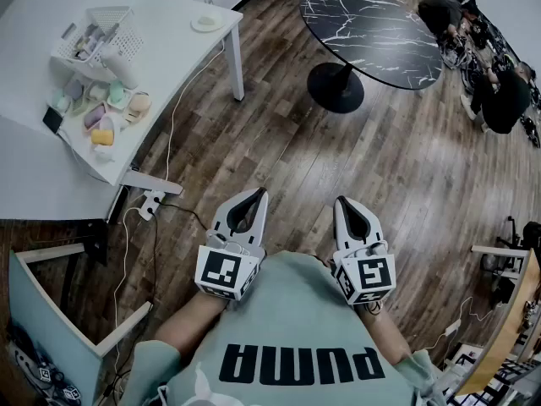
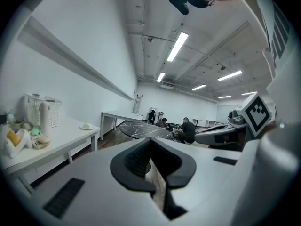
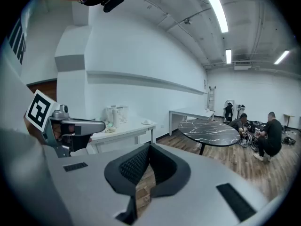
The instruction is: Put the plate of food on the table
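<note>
Plate (image 1: 207,22) sits at far corner of white counter (image 1: 161,45), well apart from me. Left hand-held gripper (image 1: 259,194) & right hand-held gripper (image 1: 341,201) both clenched, empty, by my chest.

Dark wood-plank floor (image 1: 279,142), round black white-veined marble pedestal table (image 1: 372,28) at 1 o'clock, white rectangular table (image 1: 169,24) at 10 o'clock, plain white walls (image 2: 70,46), long ceiling strip lights (image 2: 178,46), white power strip (image 1: 150,203) on floor at 9 o'clock
</note>
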{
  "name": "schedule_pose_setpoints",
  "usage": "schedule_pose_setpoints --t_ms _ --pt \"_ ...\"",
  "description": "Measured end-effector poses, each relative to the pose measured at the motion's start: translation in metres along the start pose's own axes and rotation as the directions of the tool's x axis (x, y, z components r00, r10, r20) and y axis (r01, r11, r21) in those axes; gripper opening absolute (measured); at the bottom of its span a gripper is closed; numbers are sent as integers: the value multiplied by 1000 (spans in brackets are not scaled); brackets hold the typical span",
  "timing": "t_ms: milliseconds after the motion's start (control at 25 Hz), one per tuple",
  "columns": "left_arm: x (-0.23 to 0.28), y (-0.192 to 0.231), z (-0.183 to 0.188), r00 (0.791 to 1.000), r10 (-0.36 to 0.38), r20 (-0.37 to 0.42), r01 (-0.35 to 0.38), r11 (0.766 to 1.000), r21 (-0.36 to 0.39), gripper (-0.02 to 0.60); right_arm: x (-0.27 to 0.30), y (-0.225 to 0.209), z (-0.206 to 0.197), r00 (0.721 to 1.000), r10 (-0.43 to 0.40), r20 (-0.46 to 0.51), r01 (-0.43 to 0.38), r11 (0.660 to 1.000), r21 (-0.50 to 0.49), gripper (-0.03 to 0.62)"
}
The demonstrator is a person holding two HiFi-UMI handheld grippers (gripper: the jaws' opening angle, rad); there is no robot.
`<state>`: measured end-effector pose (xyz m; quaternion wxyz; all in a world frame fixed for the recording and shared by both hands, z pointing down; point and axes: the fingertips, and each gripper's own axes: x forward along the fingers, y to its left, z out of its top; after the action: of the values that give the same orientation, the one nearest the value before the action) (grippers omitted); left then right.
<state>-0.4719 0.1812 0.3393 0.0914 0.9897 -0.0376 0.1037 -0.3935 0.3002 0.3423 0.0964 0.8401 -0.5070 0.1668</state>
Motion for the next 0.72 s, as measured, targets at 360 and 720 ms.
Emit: schedule_pose_setpoints --t_ms 360,720 --pt "0 60 4 999 50 10 -49 998 -39 6 48 26 17 1000 20 -12 -20 1000 2 8" --pt "45 102 10 988 152 -24 -153 988 -29 6 119 -3 30 994 111 -14 -111 994 5 8"
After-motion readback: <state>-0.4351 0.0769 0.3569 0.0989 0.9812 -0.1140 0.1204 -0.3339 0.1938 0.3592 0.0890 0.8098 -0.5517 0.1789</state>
